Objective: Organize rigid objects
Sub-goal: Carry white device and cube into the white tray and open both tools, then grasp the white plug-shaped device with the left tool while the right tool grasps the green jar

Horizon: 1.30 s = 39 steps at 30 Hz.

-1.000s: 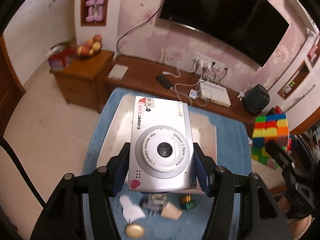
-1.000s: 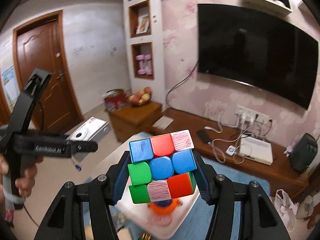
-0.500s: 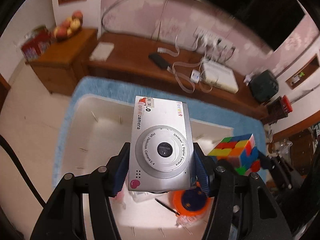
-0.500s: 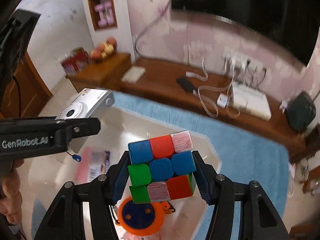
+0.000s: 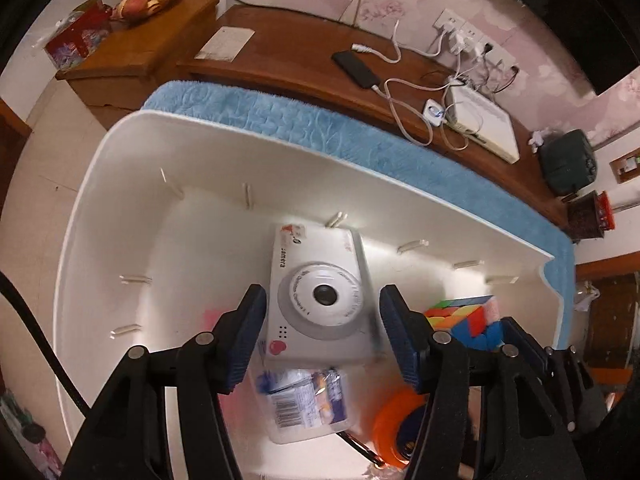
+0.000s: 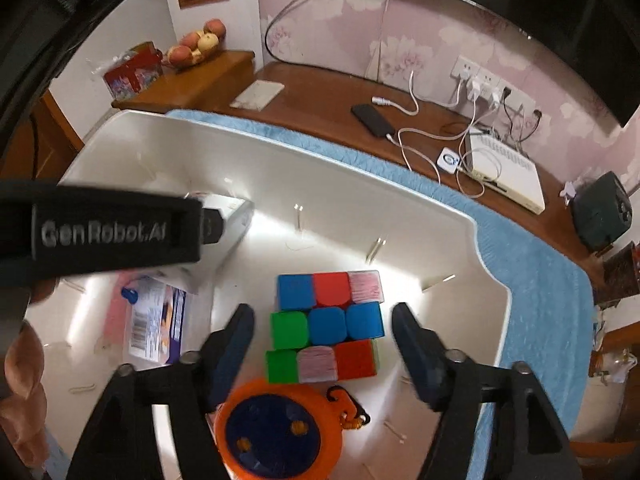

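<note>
White bin [image 5: 120, 208], camera [image 5: 320, 296] (released), cube [image 6: 326, 326]

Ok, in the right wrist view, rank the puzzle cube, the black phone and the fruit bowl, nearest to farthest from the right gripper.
1. Puzzle cube, between the open right gripper fingers, in the white bin.
2. Black phone, on the wooden bench beyond.
3. Fruit bowl, far left on the cabinet.

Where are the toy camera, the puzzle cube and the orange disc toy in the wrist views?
toy camera [image 5: 320, 294]: left wrist view, on its lens ring.
puzzle cube [image 6: 326, 326]: right wrist view, on the blue centre tile of the top face.
orange disc toy [image 6: 272, 436]: right wrist view, on its dark blue middle.
</note>
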Tool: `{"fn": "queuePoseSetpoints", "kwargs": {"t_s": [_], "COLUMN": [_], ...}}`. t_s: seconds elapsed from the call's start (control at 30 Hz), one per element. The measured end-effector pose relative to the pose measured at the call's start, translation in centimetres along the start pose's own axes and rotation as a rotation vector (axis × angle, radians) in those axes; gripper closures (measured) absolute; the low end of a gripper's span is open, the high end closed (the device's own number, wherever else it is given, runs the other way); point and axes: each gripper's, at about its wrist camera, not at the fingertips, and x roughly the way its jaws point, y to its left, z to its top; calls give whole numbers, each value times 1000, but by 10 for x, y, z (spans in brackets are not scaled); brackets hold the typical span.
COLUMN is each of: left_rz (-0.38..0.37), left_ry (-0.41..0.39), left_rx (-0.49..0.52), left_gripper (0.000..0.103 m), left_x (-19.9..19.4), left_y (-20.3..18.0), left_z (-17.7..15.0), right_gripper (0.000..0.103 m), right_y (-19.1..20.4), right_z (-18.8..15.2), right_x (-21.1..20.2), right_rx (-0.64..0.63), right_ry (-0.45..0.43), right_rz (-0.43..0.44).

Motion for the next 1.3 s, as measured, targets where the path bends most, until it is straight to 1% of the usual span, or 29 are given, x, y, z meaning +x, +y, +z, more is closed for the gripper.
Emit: {"fn": "queuePoseSetpoints", "kwargs": {"t_s": [0.03, 0.07, 0.1, 0.17, 0.27, 0.33, 0.43, 0.53, 0.6, 0.63, 0.77, 0.93, 1.07, 1.2, 1.3], "left_rz": [-2, 11, 19, 18, 1, -16, -22, 7, 28, 32, 65, 91, 118, 127, 151], "left_ry": [-10, -25, -39, -64, -74, -82, -102, -130, -162, -171, -222, -261, -280, -266, -229], "left_rx": [3, 10, 16, 23, 15, 7, 13, 23, 34, 38, 59, 66, 56, 25, -17], "left_gripper": [23, 18, 14, 14, 12, 12, 12, 12, 12, 12, 12, 12, 12, 12, 12], "left_x": [-5, -13, -19, -33, -54, -70, -95, -122, -141, -147, -176, -195, -198, -185, -163], "left_y": [0, 0, 1, 1, 5, 6, 8, 5, 4, 4, 1, 2, 7, 18, 29], "left_z": [-1, -2, -3, -6, -13, -20, -37, -56, -73, -78, -110, -147, -175, -199, -214], "right_gripper": [27, 27, 27, 27, 27, 27, 27, 27, 27, 27, 27, 27, 27, 27, 27], "right_y": [1, 3, 4, 6, 6, 6, 5, 4, 3, 3, 5, 9, 9, 10, 12], "right_z": [-3, -4, -5, -10, -20, -25, -37, -48, -58, -66, -89, -121, -138, -154, -164], "right_x": [-7, -11, -16, -29, -54, -71, -103, -133, -152, -164, -187, -197, -193, -178, -160], "right_rx": [-10, -18, -28, -40, -39, -33, -13, 3, 9, 7, -14, -32, -27, -7, 6], "right_ry": [-17, -27, -37, -58, -92, -117, -164, -200, -229, -247, -275, -278, -261, -222, -176], "right_rz": [0, -1, -2, 10, 37, 48, 67, 97, 116, 118, 121, 129, 131, 138, 140]}}
